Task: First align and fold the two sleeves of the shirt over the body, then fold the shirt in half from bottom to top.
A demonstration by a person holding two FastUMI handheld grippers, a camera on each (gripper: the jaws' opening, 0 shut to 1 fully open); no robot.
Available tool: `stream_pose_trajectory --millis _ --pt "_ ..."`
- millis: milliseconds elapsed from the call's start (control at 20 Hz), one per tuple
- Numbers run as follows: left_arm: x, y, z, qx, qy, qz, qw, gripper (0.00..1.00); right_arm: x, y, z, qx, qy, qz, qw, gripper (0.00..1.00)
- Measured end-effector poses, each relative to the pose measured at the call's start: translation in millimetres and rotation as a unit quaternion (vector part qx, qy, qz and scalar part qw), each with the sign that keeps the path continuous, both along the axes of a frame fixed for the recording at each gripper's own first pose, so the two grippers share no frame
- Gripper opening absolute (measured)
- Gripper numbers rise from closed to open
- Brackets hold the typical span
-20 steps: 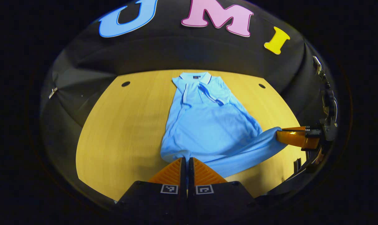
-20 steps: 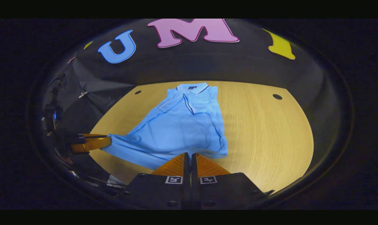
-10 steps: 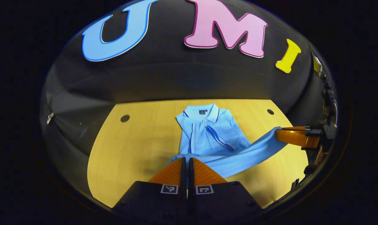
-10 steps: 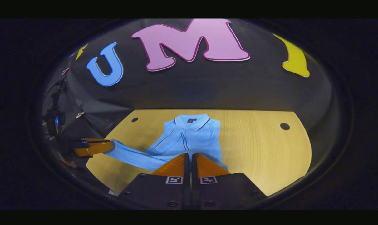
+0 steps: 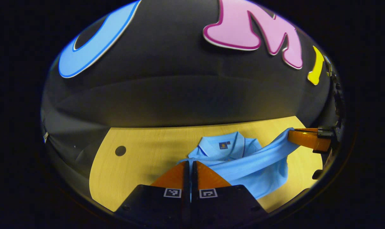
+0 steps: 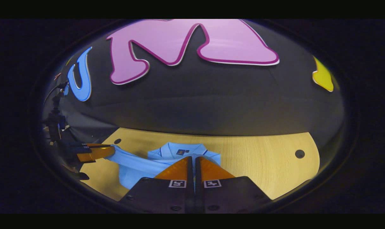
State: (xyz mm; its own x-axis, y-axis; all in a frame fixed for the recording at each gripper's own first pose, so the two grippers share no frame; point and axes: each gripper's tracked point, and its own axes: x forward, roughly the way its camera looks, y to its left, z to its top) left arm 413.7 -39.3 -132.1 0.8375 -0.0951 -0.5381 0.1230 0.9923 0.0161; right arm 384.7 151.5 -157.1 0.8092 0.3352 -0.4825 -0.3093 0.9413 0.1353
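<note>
Hem [image 5: 252, 160] now carried up near collar [image 5: 222, 146]; a second ago low. Left gripper [image 5: 189, 165], right gripper [image 6: 193, 161] both clamped on shirt [image 5: 262, 178]. Bottom-to-top fold nearly done; lay and release next.

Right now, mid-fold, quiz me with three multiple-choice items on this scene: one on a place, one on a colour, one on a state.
1. Where does the shirt's hem sit?
A. Flat at the near table edge
B. Lifted, carried toward the collar
C. Hanging off the table

2. What colour is the shirt?
A. Light blue
B. White
C. Red

3. How is the left gripper?
A. Wide open
B. Shut on the hem
C. Lying on the table

Key: 1 B, the hem spans both grippers just before the collar. 2 A, light blue cloth on the wooden table. 3 B, its fingers pinch the cloth; the right gripper does too.
</note>
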Motion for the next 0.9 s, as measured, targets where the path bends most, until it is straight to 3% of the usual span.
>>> stream_pose_trajectory --millis 50,250,450,500,600,650,750,850,900 --pt "17 0 -6 -0.002 -0.007 -0.001 1.0 0.06 17 -3 -9 -0.005 -0.006 -0.002 1.0 0.05" --pt "73 1 -33 -0.012 -0.041 0.004 0.999 0.06 64 1 -36 -0.028 -0.034 -0.012 0.999 0.05" --pt "96 3 -44 -0.034 -0.087 0.03 0.995 0.06 93 -6 -56 -0.023 -0.058 -0.048 0.997 0.0" --pt "99 4 -44 -0.032 -0.098 0.04 0.994 0.12 100 -7 -63 -0.026 -0.059 -0.055 0.996 0.0" --pt "107 7 -36 -0.024 -0.111 0.052 0.992 0.12 103 -8 -69 -0.031 -0.059 -0.056 0.996 0.08" --pt "109 5 -39 -0.02 -0.112 0.055 0.992 0.24 102 -9 -70 -0.035 -0.061 -0.053 0.996 0.11" --pt "99 14 -29 -0.021 -0.11 0.06 0.992 0.47 94 -13 -63 -0.038 -0.071 -0.052 0.995 0.26" --pt "78 13 -12 -0.03 -0.127 0.051 0.99 0.76 79 -17 -53 -0.034 -0.085 -0.054 0.994 0.61" --pt "65 11 -1 -0.029 -0.141 0.046 0.988 0.84 68 -19 -47 -0.036 -0.092 -0.06 0.993 0.79"
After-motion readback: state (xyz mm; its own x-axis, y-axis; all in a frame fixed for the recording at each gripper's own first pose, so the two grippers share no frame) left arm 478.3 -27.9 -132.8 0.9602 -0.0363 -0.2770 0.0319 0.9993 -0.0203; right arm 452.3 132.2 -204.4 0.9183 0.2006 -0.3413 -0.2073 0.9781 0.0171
